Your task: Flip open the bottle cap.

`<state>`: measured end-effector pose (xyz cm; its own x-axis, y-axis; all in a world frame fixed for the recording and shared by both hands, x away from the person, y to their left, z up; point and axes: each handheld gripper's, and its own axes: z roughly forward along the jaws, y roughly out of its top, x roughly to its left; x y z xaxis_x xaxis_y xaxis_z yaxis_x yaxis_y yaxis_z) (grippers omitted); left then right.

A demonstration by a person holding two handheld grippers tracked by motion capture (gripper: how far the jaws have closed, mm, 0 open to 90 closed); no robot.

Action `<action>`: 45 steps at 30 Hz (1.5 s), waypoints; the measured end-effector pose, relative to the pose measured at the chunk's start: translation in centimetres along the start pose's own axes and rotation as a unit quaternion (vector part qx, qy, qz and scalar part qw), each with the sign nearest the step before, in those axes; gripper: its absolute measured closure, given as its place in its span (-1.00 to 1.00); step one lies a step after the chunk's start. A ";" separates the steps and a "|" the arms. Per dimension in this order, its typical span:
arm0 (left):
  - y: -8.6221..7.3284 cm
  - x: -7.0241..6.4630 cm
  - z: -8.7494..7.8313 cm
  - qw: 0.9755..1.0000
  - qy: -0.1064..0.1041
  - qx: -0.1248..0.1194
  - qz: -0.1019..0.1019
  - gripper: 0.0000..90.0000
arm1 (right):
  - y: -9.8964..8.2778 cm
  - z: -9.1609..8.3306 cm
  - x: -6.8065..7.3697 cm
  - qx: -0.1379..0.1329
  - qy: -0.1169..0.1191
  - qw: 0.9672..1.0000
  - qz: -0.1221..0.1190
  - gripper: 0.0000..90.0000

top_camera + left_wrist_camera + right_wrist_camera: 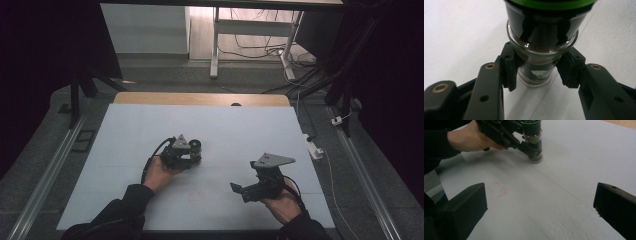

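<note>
Right gripper [239, 190], near front edge of white desk [125, 130]: jaws spread wide, nothing between.
Left gripper [192, 152], mid-desk: jaws clamped on small clear glass jar with green lid and brown contents [534, 141], standing upright on desk.
Advice: keep left clamp steady below rim; bring right jaws level onto lid, square, before twisting.

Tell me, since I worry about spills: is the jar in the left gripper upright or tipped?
Upright. In the right gripper view the jar stands with its base on the white table, green lid on top, the left gripper clamped on its sides.
</note>
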<state>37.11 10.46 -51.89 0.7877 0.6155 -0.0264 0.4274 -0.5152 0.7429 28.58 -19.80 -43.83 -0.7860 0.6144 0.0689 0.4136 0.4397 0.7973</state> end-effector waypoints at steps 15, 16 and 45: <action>0.0 0.0 0.0 1.000 0.000 0.001 0.000 0.19 | 2.0 3.3 0.6 0.012 0.024 1.000 0.005 -1.00; 0.0 0.0 0.0 1.000 0.000 0.001 0.000 0.19 | 2.1 3.5 0.7 0.013 0.025 1.000 0.005 -1.00; 0.0 0.0 0.0 1.000 -0.001 0.003 -0.002 0.19 | 5.3 9.4 0.2 0.021 0.037 0.999 -0.031 -0.40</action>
<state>37.16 10.47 -51.86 0.7873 0.6159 -0.0310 0.4327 -0.5159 0.7394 34.92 -11.20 -45.18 -0.8417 0.5359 0.0662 0.3811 0.5027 0.7760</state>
